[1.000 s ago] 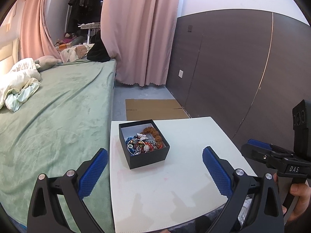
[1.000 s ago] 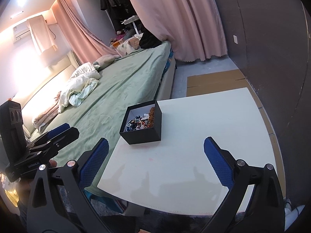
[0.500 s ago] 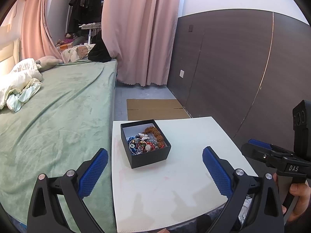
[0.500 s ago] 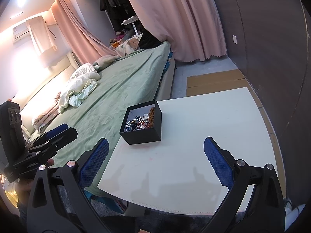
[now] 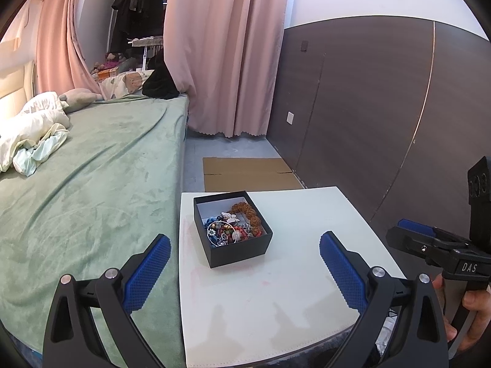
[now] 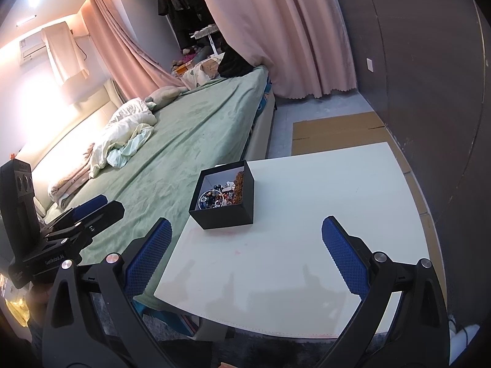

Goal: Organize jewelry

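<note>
A small black box stands open on the far left part of a white table. Inside it lies a tangle of jewelry: beaded bracelets, a silver bangle, brown beads. My left gripper is open, hovering over the table's near edge, short of the box. My right gripper is open too, above the near edge and to the right of the box. Neither one holds anything. Each gripper shows at the edge of the other's view.
A bed with a green cover runs along the table's left side. Flat cardboard lies on the floor beyond the table. A dark panelled wall stands to the right, pink curtains at the back.
Both grippers have crept a little forward and to the right; the box sits slightly further right in the left wrist view. Both stay open.
</note>
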